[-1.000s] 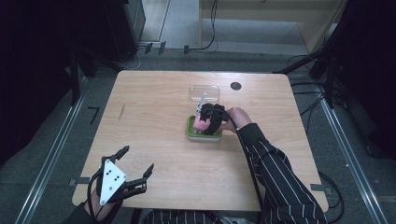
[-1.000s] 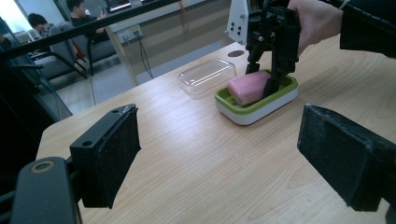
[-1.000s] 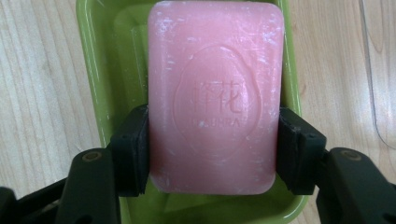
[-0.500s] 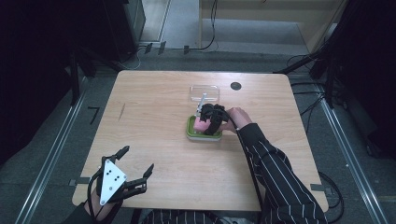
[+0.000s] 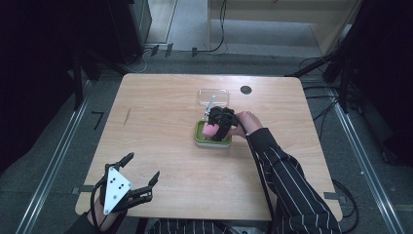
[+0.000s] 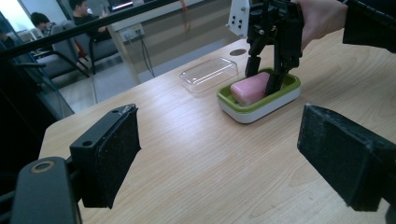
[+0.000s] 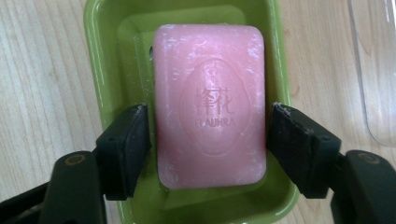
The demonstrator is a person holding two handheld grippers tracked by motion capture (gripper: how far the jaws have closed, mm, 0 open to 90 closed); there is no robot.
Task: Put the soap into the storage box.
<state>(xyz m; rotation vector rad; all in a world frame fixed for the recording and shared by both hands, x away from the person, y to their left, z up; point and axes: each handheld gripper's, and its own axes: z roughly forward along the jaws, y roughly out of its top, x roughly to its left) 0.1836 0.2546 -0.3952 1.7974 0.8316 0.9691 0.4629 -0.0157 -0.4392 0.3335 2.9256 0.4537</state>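
A pink bar of soap [image 7: 210, 93] lies in a green soap dish [image 7: 100, 56] right of the table's middle. My right gripper [image 7: 208, 149] reaches down into the dish, and its pads [image 7: 128, 149] press the bar's two long sides. From above, that gripper [image 5: 216, 127] covers most of the soap [image 5: 209, 130] and the dish [image 5: 199, 139]. My left gripper [image 5: 142, 165] hovers open and holds nothing at the near left corner. Its own view looks between its jaws [image 6: 219, 154] toward the dish [image 6: 261, 105] and the soap [image 6: 250, 88].
A clear plastic lid [image 5: 213, 96] lies just beyond the dish, and its edge [image 7: 373, 70] shows beside the dish. A small black disc [image 5: 246, 89] is set into the table behind it. Bare wood [image 5: 156, 122] spans the left half.
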